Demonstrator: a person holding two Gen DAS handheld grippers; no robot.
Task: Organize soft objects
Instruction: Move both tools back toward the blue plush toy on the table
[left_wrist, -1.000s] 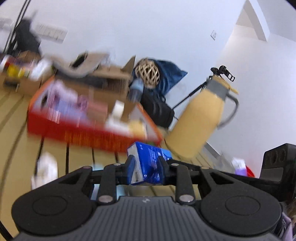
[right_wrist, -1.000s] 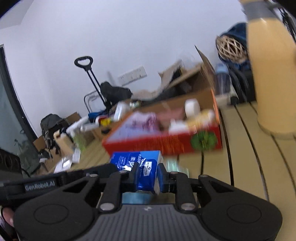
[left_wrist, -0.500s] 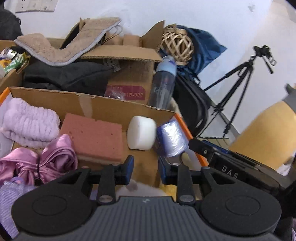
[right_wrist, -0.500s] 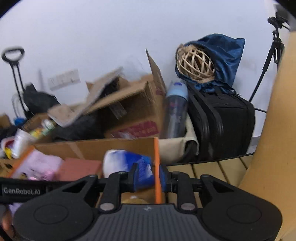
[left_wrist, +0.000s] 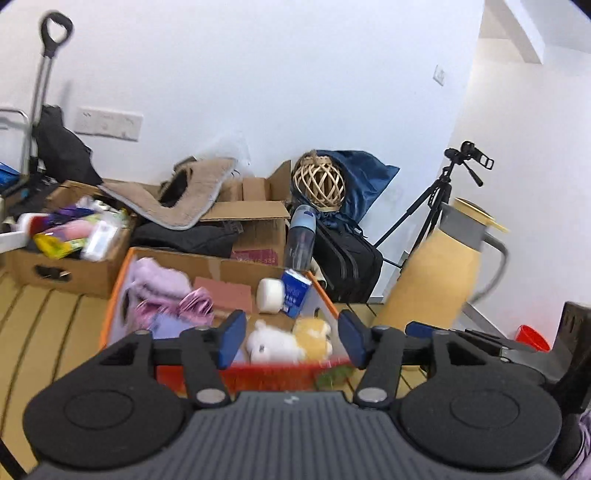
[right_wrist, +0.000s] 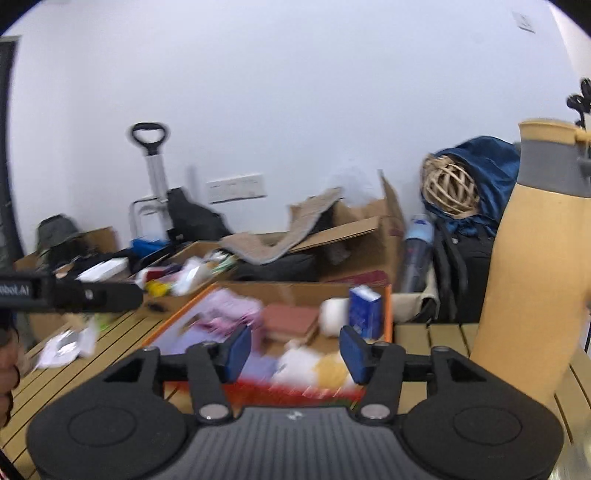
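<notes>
Now both the left tongs (left_wrist: 291, 339) and right tongs (right_wrist: 291, 350) are hovering spread and empty before the orange-rimmed cardboard box (left_wrist: 117, 291), where the blue tissue pack (left_wrist: 294, 291) is standing beside the white roll (left_wrist: 270, 295), so the next move is probably seeking another soft item.

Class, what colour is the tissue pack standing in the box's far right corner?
Blue with white print: the tissue pack shows best in the right wrist view.

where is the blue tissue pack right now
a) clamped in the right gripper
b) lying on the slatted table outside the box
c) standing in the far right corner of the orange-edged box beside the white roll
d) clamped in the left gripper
c: the blue tissue pack stands inside the orange-edged box next to the white roll, while the left gripper and right gripper are both open and hold nothing.
</notes>
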